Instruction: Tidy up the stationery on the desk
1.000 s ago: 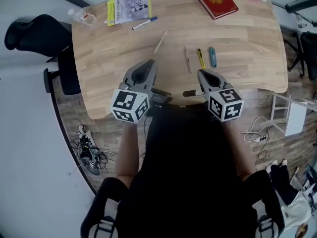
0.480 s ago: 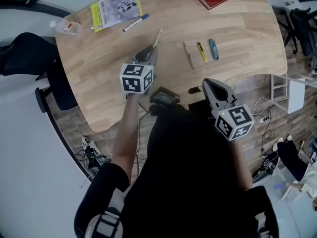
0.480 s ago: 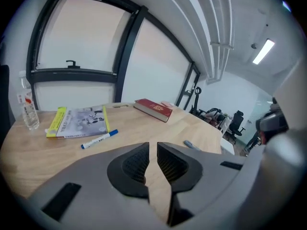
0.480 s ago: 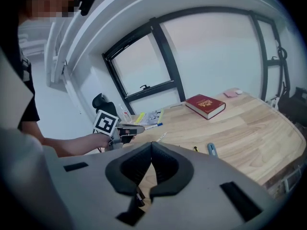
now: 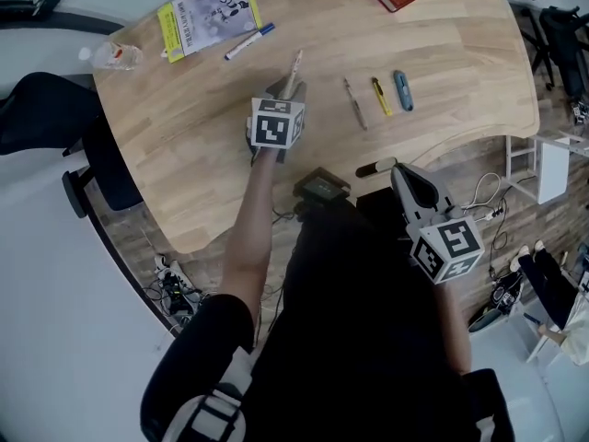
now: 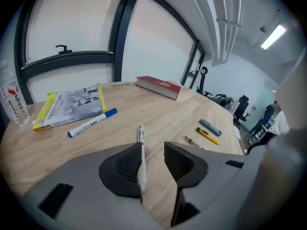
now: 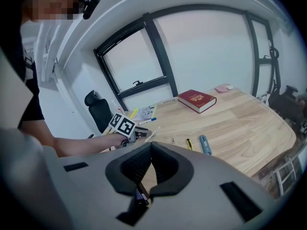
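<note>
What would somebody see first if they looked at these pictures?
The left hand-held gripper with its black-and-white marker cube, low over the middle of the wooden desk; its jaws have just been opening, with a white pen lying between them. Next, the red book at the far edge, and the right hand-held gripper shut on a dark pen by the near edge.

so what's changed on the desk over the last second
The left gripper went from the near edge of the desk out to the white pen; its jaws have just been opening and now straddle the pen without clamping it. The right gripper stays shut near the edge. No stationery has shifted.
</note>
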A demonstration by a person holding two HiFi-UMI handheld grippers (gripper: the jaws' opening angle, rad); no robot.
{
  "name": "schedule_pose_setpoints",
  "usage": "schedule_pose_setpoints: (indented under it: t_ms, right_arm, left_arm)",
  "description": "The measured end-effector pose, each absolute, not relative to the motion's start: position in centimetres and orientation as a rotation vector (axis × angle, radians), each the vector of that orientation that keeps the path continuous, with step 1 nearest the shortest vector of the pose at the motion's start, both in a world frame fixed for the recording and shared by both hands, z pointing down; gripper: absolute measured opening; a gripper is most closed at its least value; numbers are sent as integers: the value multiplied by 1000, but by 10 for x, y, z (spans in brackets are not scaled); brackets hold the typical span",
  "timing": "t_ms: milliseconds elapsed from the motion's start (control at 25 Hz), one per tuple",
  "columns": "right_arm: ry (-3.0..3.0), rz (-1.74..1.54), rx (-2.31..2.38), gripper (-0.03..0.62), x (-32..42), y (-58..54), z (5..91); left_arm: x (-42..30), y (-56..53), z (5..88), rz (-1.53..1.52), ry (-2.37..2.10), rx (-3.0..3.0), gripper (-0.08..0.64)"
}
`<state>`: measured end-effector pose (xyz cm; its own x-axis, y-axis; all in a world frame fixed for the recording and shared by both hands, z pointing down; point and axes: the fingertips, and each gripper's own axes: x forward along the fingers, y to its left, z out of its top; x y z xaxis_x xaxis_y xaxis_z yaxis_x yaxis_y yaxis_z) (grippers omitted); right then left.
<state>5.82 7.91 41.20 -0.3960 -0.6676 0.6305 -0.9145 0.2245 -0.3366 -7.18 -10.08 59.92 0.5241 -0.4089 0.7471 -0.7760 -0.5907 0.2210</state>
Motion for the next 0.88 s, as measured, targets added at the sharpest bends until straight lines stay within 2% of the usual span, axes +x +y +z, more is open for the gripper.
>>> schedule_pose_setpoints:
  t_ms: [360, 600, 880]
  right_arm:
    - [-2094, 996, 1513, 21, 70, 86, 417]
    - [-2091, 1026, 1513, 21, 73, 92, 420]
    - [-2127, 1008, 1503, 21, 78, 91, 417]
  left_arm:
    - [-82, -103, 641, 970, -1001, 2082, 153]
    - [-87, -102, 649, 1018, -1054, 2045, 78]
    - [-89, -100, 646, 968, -1112, 1987, 72]
